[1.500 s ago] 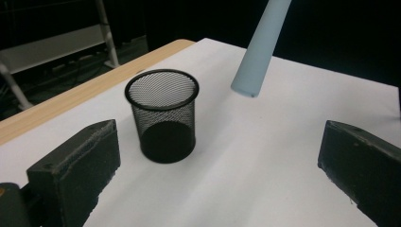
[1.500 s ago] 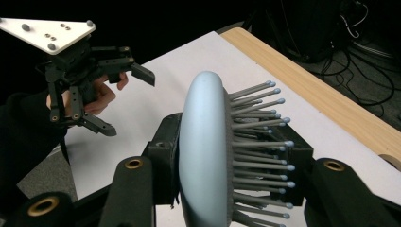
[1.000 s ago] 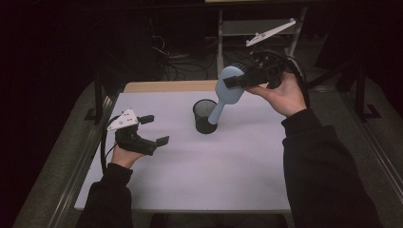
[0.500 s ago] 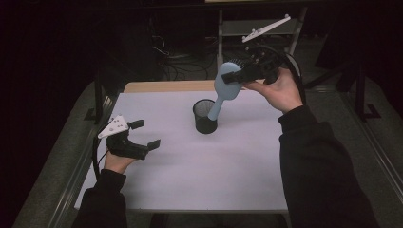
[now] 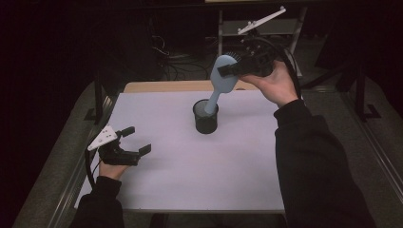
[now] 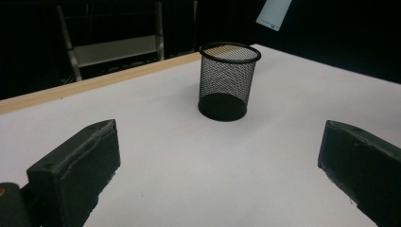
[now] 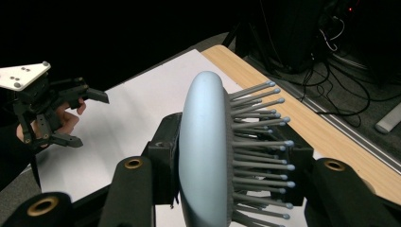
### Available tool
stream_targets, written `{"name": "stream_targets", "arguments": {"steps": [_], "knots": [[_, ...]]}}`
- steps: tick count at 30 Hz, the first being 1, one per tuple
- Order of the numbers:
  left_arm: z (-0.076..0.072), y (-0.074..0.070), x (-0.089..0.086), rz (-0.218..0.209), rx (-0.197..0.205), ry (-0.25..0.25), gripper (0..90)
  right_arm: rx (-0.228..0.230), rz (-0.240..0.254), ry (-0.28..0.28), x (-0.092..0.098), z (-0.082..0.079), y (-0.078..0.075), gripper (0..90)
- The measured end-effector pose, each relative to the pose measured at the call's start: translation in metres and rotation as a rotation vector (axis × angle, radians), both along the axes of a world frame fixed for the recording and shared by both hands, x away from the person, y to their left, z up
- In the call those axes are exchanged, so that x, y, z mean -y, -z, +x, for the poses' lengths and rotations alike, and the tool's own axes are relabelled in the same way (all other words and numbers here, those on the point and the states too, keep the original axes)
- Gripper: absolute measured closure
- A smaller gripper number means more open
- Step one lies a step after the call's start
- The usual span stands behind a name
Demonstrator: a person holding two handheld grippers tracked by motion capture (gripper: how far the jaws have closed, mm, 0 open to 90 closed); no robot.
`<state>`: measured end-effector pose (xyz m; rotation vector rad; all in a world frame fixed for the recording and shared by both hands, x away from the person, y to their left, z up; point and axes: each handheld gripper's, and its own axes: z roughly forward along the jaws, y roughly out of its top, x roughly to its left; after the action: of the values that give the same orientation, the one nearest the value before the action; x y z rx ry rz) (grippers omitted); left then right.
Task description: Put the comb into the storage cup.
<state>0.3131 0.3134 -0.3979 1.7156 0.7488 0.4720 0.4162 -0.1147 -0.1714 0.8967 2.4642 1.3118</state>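
Observation:
A light blue hairbrush (image 5: pixel 222 76) hangs tilted over the black mesh cup (image 5: pixel 206 117), handle down. My right gripper (image 5: pixel 237 70) is shut on the brush head (image 7: pixel 201 142), bristles facing right in the right gripper view, with a pad on each side. In the left gripper view the cup (image 6: pixel 228 80) stands upright and empty, and the pale handle end (image 6: pixel 274 12) hangs above and to its right. My left gripper (image 5: pixel 139 139) is open and holds nothing, low over the white table's left front part. It points at the cup from some way off and also shows as the left gripper (image 7: pixel 90 119).
The white table top (image 5: pixel 190 171) has a wooden strip (image 5: pixel 161 86) along its far edge. Behind it stand a metal shelf rack (image 5: pixel 266 28) and loose cables on the dark floor (image 5: pixel 173 59). The person's right sleeve (image 5: pixel 313 161) covers the right front.
My left gripper has drawn back towards the table's front left and sunk lower, still open. The right gripper with the brush has barely moved.

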Motion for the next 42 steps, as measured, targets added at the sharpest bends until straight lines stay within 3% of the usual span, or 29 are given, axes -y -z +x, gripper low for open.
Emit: {"name": "stream_targets", "arguments": {"steps": [8,25,32,42], "knots": [[-0.005,0.013,-0.004,0.002,0.002,-0.018,0.0,0.009,0.004,0.006,-0.005,0.010,0.003,51.6],[-0.011,0.024,-0.004,0.006,0.008,-0.026,0.0,0.016,0.016,0.047,-0.011,0.031,0.020,51.5],[-0.012,0.028,-0.004,0.029,-0.005,-0.024,0.0,-0.003,0.015,0.055,-0.013,0.039,0.032,51.5],[-0.012,0.029,-0.008,0.011,-0.008,-0.039,0.0,-0.025,0.009,0.061,-0.017,0.049,0.050,51.5]]}}
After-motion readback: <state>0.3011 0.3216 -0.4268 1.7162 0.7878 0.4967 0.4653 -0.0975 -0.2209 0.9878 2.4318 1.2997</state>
